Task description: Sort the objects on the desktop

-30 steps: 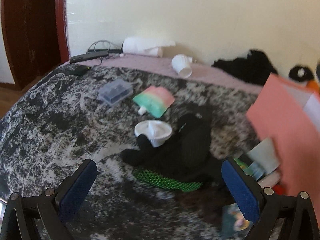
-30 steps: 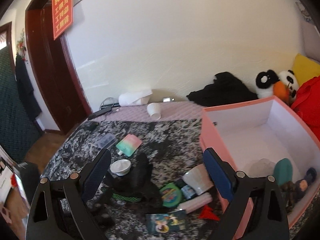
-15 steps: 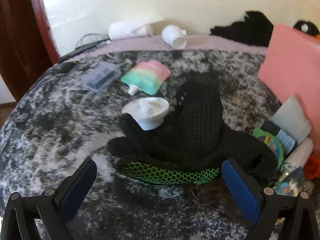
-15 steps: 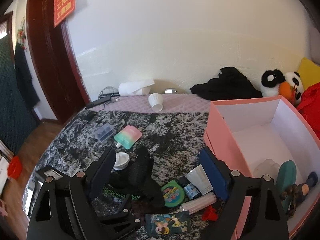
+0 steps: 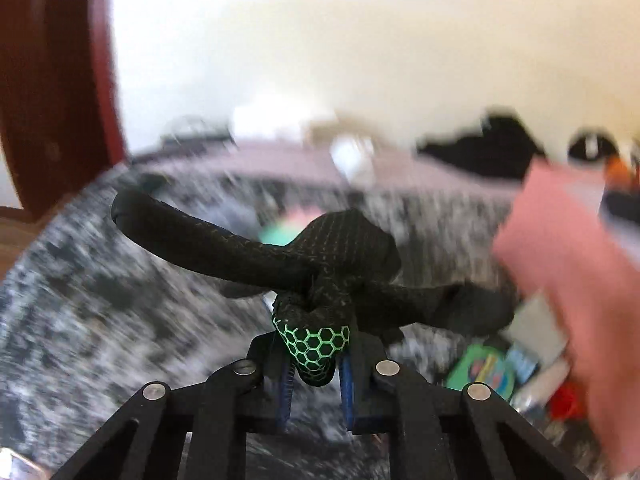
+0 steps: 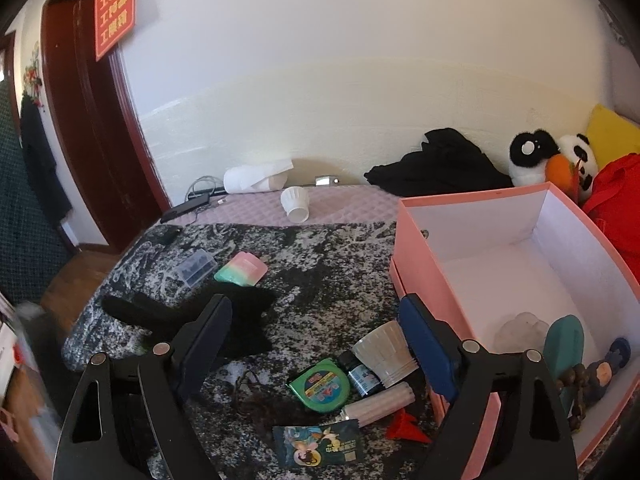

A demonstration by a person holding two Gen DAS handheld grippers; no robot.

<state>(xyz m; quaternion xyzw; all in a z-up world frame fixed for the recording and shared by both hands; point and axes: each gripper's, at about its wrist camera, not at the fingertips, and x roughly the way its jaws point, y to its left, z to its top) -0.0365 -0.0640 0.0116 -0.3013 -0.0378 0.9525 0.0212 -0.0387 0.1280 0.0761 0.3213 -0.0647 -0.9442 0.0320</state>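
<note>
The left tool is pressed together on the green honeycomb cuff of a black glove, and the glove is held up above the black-and-white patterned cover; its fingers hang out loosely to both sides. The left wrist view is strongly blurred, so fine details behind the glove cannot be told. The right tool is spread wide, nothing is held between its fingers, and it hangs over the small things near the pink box.

In the box some things are already seen: a teal flat object, a clear lumpy object and a small figure with beads. On the cover beside the box a green tape measure, a small dark bottle, a white ribbed cup, a white tube, a red piece and a printed packet are lying. Farther away a pink-green pouch and a clear case are lying.

Only the cuff edge is pinched, so it is judged that the glove can slip out if it is swung quickly. The loose fingers could also catch on the box wall, or sweep small things off the cover
</note>
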